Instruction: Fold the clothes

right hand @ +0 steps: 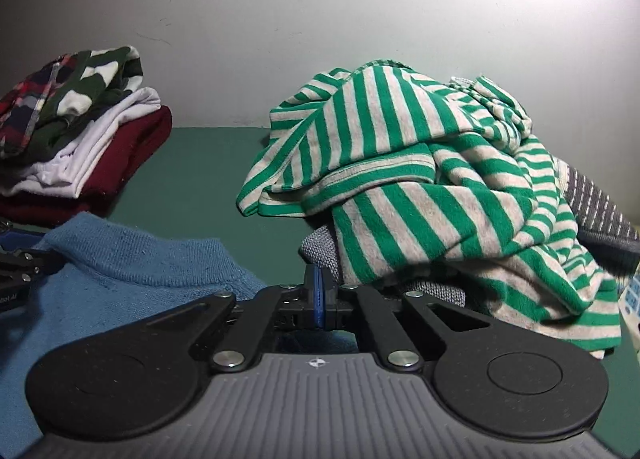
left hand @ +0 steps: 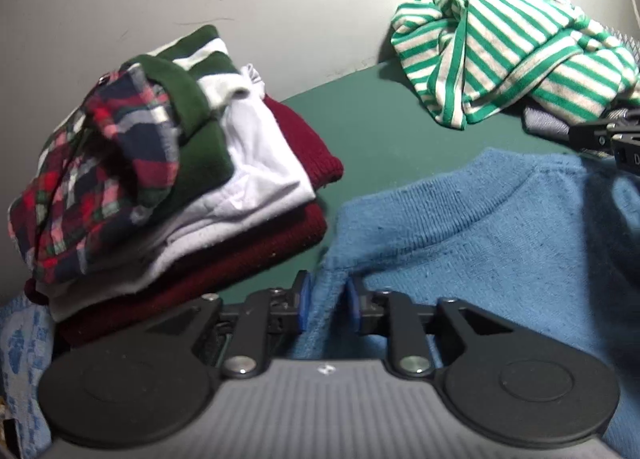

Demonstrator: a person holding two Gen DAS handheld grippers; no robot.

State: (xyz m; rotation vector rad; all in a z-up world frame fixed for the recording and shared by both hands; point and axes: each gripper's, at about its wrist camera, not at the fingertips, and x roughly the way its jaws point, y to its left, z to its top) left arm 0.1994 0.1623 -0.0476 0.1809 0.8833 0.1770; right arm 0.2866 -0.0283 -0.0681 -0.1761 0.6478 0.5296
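Blue sweater (left hand: pixel 500 243) lies near on the green table (left hand: pixel 372 119), neckline facing far; left gripper (left hand: pixel 327 299) pinches its left shoulder edge, while right gripper (right hand: pixel 323 301), jaws pressed together and apparently empty, sits off its right shoulder beside the striped heap (right hand: pixel 440 195).

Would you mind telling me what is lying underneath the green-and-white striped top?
Under the green-and-white striped top, grey knit fabric pokes out at its near edge and a dark grey garment with pale stripes at its right. How many garments these are, and anything else below, is covered.
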